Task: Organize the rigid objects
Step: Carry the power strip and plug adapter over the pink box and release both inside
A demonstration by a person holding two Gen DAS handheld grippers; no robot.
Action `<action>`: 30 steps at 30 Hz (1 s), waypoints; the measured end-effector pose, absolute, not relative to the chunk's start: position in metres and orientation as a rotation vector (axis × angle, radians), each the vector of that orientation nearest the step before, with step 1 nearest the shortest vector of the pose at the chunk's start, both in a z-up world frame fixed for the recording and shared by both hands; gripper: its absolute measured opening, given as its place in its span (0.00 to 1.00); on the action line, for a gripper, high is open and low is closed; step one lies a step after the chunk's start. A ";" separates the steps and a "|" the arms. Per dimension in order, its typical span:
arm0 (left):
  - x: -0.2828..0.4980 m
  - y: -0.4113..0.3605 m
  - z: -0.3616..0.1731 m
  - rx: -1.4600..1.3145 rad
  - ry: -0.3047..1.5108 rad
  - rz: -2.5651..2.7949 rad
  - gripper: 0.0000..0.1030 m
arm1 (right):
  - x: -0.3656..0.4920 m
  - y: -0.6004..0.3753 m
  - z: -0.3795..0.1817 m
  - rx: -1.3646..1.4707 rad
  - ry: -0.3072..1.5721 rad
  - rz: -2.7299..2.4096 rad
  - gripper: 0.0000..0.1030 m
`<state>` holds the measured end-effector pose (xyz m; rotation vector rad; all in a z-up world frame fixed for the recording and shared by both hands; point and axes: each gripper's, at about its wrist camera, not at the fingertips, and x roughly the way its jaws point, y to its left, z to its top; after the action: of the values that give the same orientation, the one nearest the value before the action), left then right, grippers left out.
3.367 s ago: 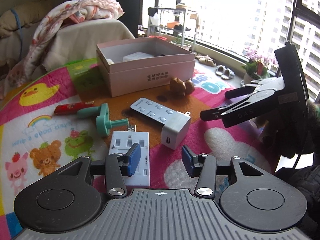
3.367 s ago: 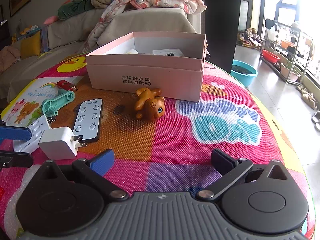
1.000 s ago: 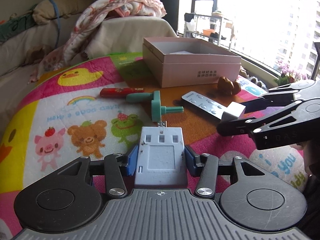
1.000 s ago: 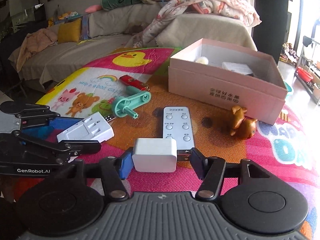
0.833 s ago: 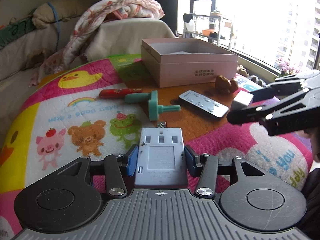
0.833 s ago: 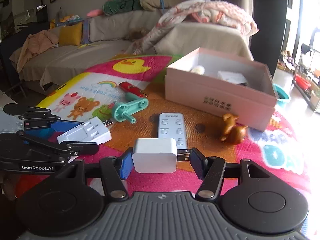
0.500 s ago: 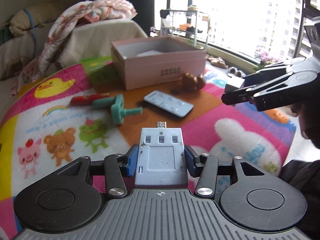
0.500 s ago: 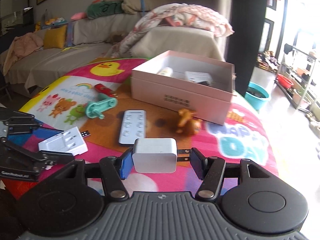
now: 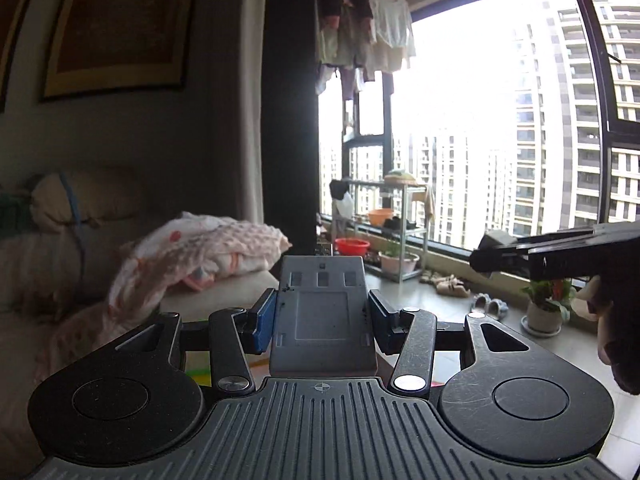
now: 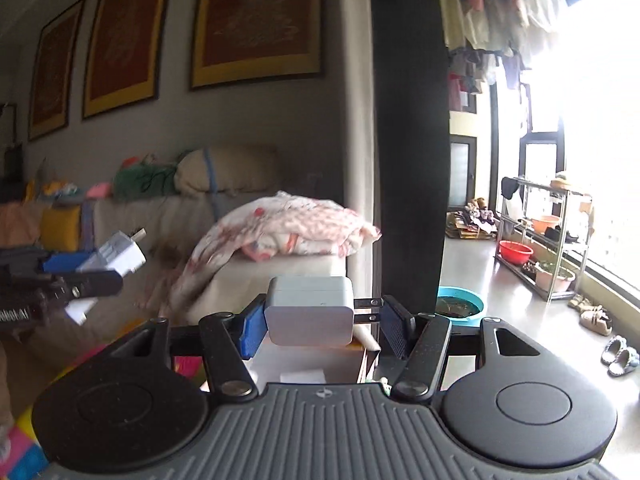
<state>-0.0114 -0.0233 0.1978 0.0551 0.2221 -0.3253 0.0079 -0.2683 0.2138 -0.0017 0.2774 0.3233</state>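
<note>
Charger (image 10: 310,314) clamped between right gripper (image 10: 322,326) pads.

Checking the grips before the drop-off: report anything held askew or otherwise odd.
One oddity: the right gripper clamps the charger sideways, one pad bearing on its bare prongs. The left gripper holds the adapter squarely by its sides.

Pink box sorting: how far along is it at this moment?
In hand: the left hand-held gripper clamps the white USB adapter, and the right hand-held gripper clamps the white charger, both held in the air. Left: neither is placed. Only a pink box edge shows below, so what is done can't be judged.
</note>
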 end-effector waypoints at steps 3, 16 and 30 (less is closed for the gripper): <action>0.025 -0.034 0.170 0.020 0.332 -0.351 0.51 | 0.039 -0.270 0.217 0.026 0.309 0.309 0.58; 0.109 -0.010 0.074 -0.143 0.560 -0.351 0.51 | 0.136 -0.233 0.144 0.001 0.553 0.313 0.58; 0.091 0.010 0.075 -0.176 0.455 -0.328 0.49 | 0.157 -0.203 0.138 0.074 0.529 0.344 0.81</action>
<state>0.0914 0.0097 0.0746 -0.1761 0.4551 -0.3275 0.1575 -0.2030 0.1381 0.0737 0.5293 0.3443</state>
